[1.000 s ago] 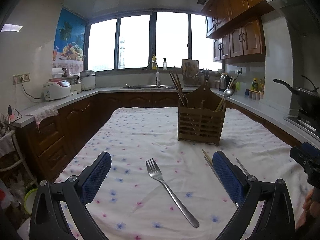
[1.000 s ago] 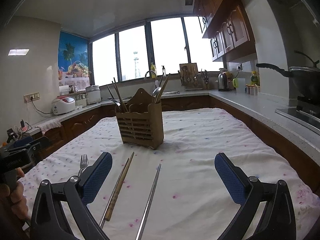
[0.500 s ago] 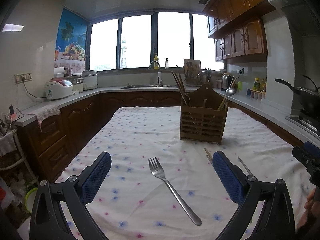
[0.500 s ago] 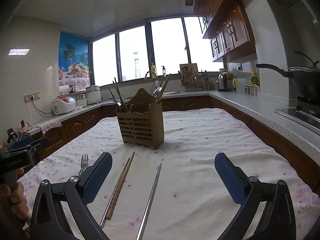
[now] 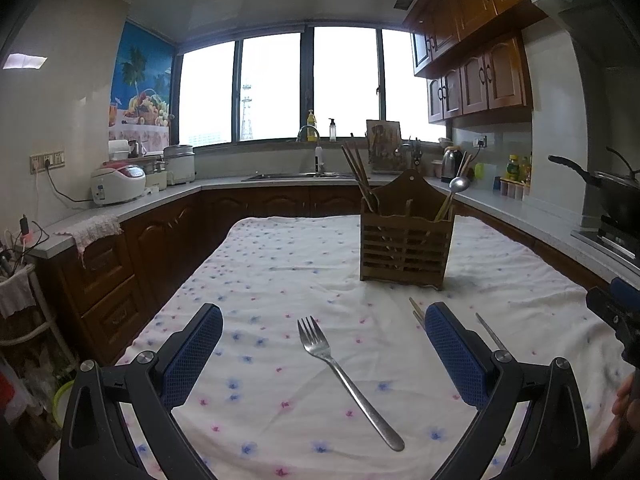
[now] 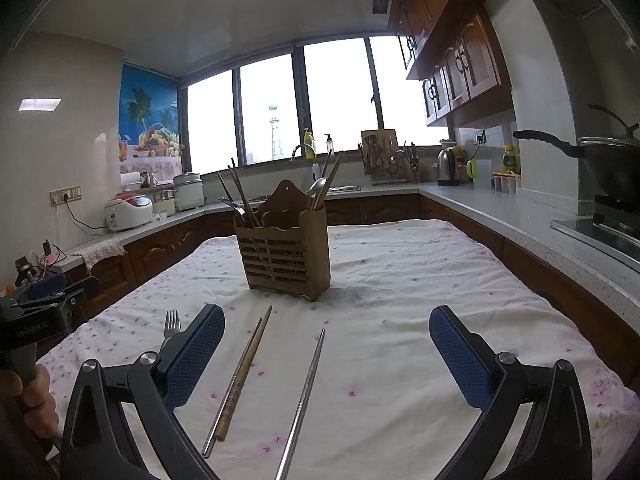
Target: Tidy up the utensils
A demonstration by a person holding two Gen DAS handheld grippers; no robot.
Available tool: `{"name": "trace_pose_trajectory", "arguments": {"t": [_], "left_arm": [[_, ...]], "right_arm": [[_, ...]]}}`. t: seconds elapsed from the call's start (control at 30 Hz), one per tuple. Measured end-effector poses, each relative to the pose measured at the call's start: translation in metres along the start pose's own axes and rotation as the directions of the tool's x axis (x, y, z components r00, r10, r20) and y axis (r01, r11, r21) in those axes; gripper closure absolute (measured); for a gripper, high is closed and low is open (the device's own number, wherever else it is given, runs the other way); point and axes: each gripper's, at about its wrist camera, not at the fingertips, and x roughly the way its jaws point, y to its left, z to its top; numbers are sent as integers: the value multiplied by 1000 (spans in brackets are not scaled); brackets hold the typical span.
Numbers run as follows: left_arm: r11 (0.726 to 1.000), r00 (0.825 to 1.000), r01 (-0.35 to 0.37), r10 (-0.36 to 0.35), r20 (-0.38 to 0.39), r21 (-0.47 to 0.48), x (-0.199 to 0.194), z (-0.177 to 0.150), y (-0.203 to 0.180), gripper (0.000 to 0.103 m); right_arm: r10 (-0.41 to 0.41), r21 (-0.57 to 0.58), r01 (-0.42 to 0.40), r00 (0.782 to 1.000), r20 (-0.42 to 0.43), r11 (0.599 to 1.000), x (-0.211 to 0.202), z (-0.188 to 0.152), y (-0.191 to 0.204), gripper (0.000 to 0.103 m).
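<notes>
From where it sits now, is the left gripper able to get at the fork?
Probably yes. The left gripper is open, and the fork lies flat on the cloth right between its jaws, nothing on it or across it. The chopsticks lie apart, to the right.

Black gripper frames, silver screws, blue textured fingers (image 5: 196, 350) (bare skin behind).

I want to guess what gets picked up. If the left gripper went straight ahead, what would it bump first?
Probably the silver metal fork lying on the flowered tablecloth, between the open left gripper fingers. Depth is uncertain.
</notes>
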Motion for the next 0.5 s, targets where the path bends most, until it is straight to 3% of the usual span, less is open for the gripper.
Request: {"name": "trace_pose_trajectory", "arguments": {"t": [0.5], "left_arm": [[1000,1000,3,-3,-4,10,-1,1,-4,1]], "right_arm": [[3,6,-3,1000,5,1000,-1,2,0,0]]}}
